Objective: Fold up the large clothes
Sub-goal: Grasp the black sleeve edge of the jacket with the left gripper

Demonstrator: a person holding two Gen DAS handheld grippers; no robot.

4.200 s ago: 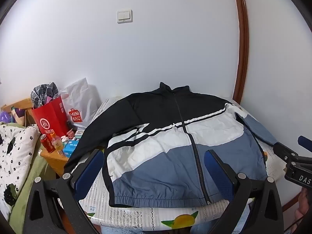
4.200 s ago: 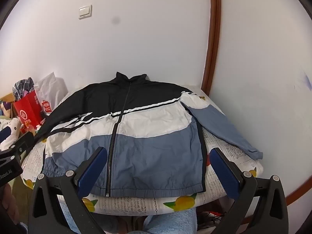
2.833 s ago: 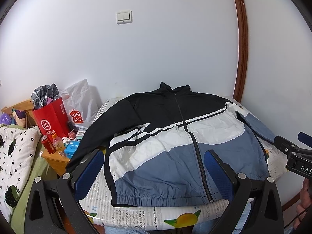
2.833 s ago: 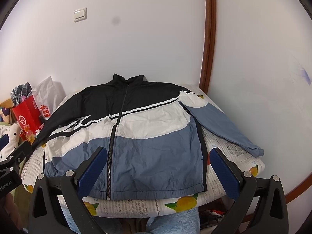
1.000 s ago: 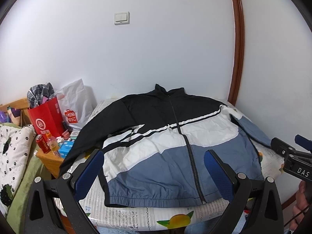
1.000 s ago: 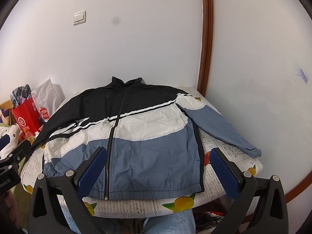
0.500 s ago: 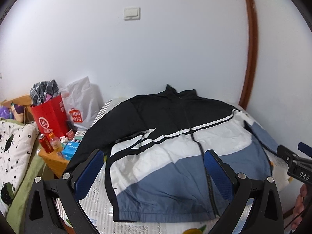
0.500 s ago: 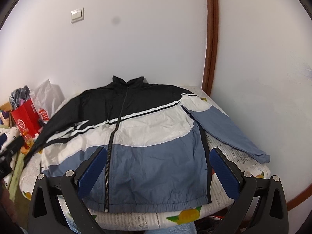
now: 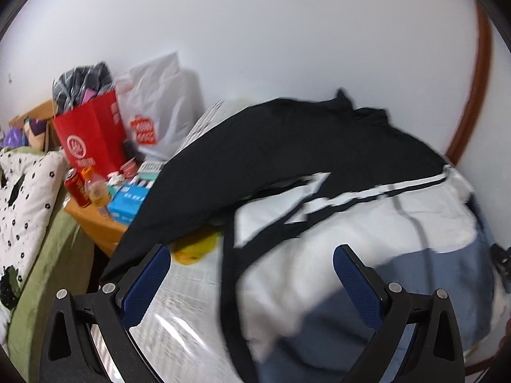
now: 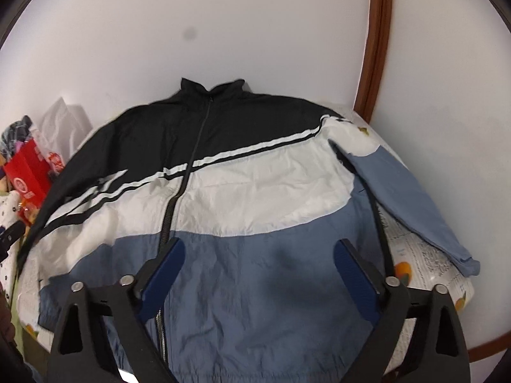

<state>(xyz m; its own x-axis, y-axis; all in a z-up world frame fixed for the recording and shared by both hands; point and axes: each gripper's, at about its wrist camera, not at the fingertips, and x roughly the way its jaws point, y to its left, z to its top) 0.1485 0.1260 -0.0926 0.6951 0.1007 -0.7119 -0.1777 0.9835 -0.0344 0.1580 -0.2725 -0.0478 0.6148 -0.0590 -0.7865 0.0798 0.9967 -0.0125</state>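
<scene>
Hovering over the flat jacket [image 10: 255, 191], both grippers [image 9: 250, 282] [image 10: 258, 271] gape empty, right jaws just narrowing, left view seemingly motion-blurred

Cluttered nightstand [image 9: 95, 220] crowding table's [image 9: 191, 290] left

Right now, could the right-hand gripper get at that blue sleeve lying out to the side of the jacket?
Probably yes. The right gripper is open with nothing between its jaws, over the jacket front. The blue sleeve lies flat and uncovered on the table, nothing blocking the way.
</scene>
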